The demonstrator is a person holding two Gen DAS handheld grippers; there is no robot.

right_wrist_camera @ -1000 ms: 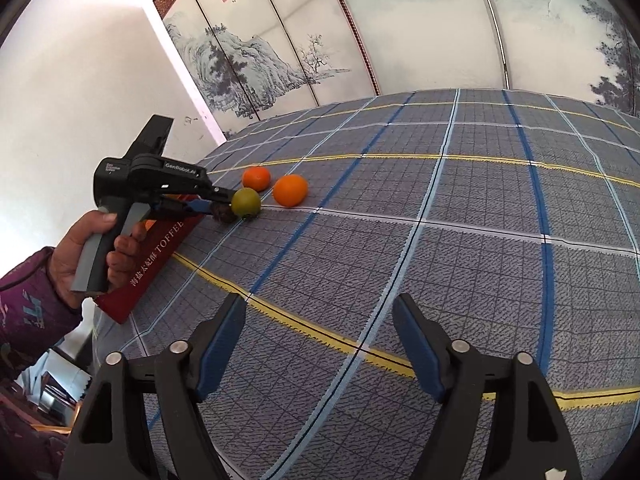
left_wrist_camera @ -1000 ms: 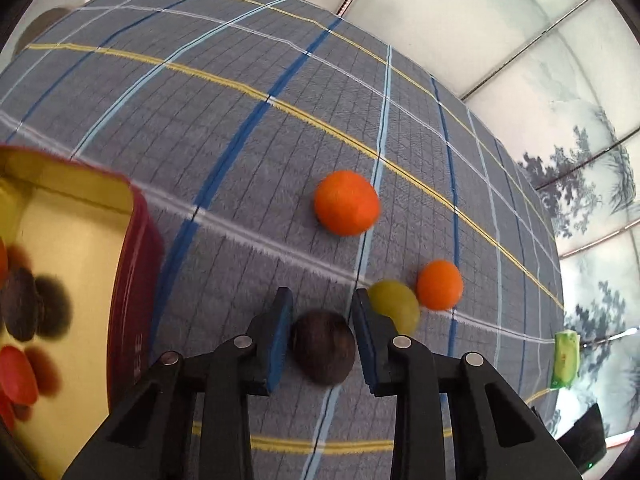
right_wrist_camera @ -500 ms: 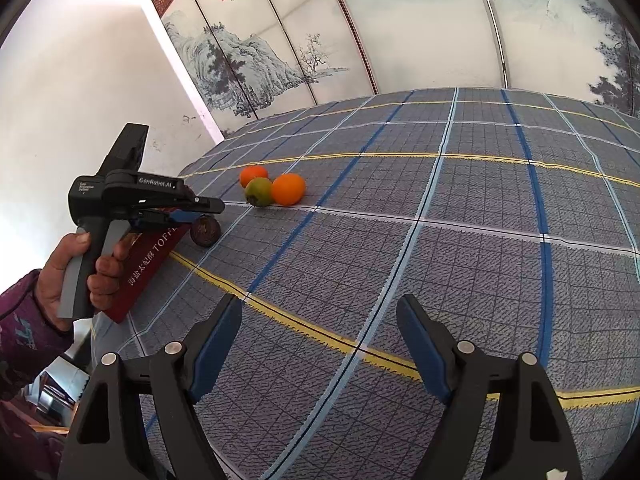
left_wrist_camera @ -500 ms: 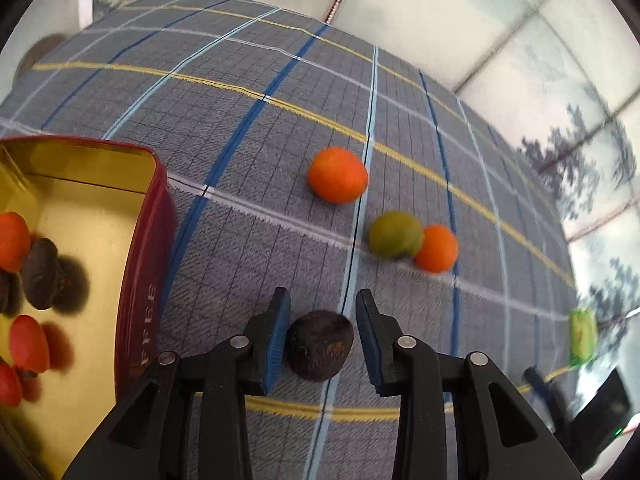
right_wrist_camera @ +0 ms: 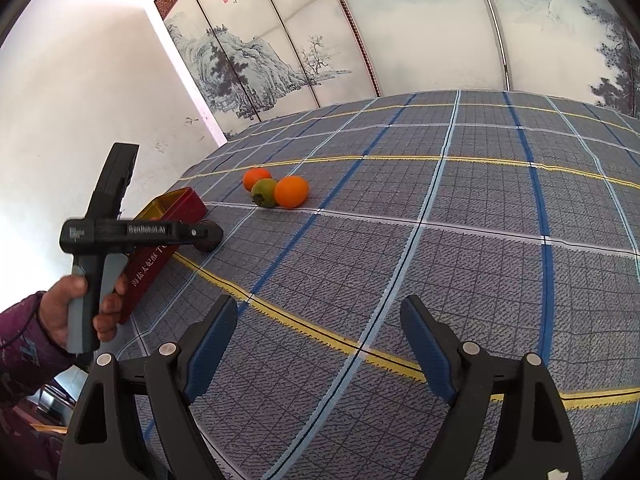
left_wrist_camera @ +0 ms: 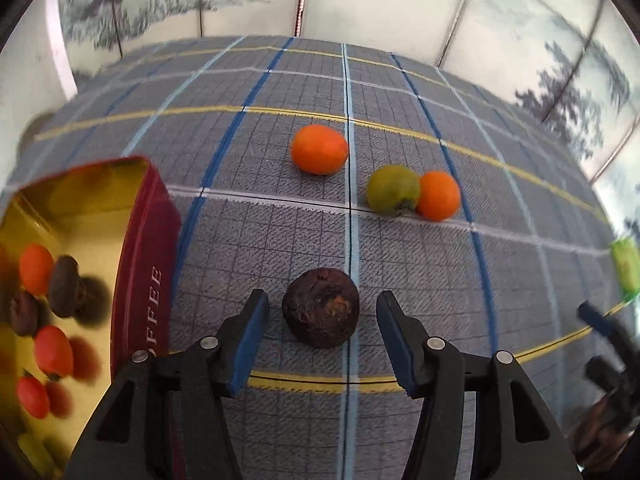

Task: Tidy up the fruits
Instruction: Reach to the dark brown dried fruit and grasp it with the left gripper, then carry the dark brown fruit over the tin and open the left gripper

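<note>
The left tongs [left_wrist_camera: 320, 340] have just been opening: the dark brown wrinkled round fruit [left_wrist_camera: 321, 308] lies on the grey checked tablecloth [left_wrist_camera: 400, 260] between the blue pads [left_wrist_camera: 250, 338], which stand clear of it on both sides. It sits close to the table's left edge, just beside the red rectangular tin with a gold inside [left_wrist_camera: 144, 248]. In the tin lie several small orange-red fruits [left_wrist_camera: 52, 350] and dark brown ones [left_wrist_camera: 66, 286]. Farther toward the table's far edge rest a bright orange round fruit [left_wrist_camera: 319, 149], and a green round fruit [left_wrist_camera: 393, 189] touching a second orange fruit [left_wrist_camera: 439, 196]. The right tongs [right_wrist_camera: 316, 344] hang wide over bare cloth with nothing between them, their jaws having just spread a little further. A person's hand [right_wrist_camera: 78, 308] grips the left handle.
</note>
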